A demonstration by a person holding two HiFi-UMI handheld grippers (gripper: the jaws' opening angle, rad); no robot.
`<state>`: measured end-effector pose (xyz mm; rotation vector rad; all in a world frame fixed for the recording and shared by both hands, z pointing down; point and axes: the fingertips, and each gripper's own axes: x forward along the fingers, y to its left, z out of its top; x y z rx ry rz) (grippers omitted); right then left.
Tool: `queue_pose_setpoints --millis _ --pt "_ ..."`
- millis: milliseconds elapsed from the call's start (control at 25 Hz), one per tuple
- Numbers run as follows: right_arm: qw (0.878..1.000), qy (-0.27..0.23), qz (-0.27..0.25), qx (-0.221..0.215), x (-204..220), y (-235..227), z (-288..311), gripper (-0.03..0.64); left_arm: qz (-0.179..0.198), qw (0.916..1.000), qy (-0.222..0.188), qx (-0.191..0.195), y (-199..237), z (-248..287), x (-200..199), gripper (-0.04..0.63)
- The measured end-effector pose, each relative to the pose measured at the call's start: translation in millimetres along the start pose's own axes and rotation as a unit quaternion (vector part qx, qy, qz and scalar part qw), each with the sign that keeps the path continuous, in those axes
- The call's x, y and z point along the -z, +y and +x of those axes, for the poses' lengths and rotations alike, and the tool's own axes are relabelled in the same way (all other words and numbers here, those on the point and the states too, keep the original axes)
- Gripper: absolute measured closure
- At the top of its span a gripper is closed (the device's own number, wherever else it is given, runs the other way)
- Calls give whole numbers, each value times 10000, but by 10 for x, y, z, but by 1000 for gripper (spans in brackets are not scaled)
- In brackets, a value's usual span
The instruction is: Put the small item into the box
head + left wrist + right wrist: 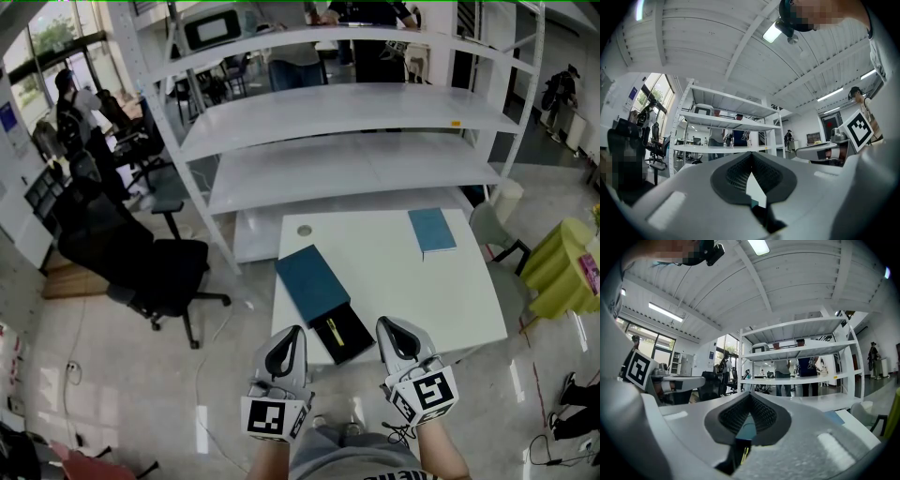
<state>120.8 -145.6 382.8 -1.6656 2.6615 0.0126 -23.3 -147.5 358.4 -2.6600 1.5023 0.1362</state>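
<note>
Smooth white table, matt teal box (black-lined inside), white painted metal shelves, and a glossy, reflective floor.

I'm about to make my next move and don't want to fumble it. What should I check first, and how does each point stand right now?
1. Left gripper empty: ok, jaws together with nothing between them.
2. Right gripper empty: ok, jaws together on nothing.
3. Jaws ready to pick: not ok, both are shut.
4. Box open: ok, its black tray is slid out toward the grippers.
5. Small item found: ok, a thin yellow item lies in the tray.
6. Room to work: ok, the blue book lies well apart from the box.
</note>
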Motion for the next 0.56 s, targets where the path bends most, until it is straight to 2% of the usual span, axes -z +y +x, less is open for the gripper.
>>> queue_pose_setpoints --millis 560 --pt "10000 34 61 12 -16 15 51 615 -27 10000 15 -5 60 15 -2 584"
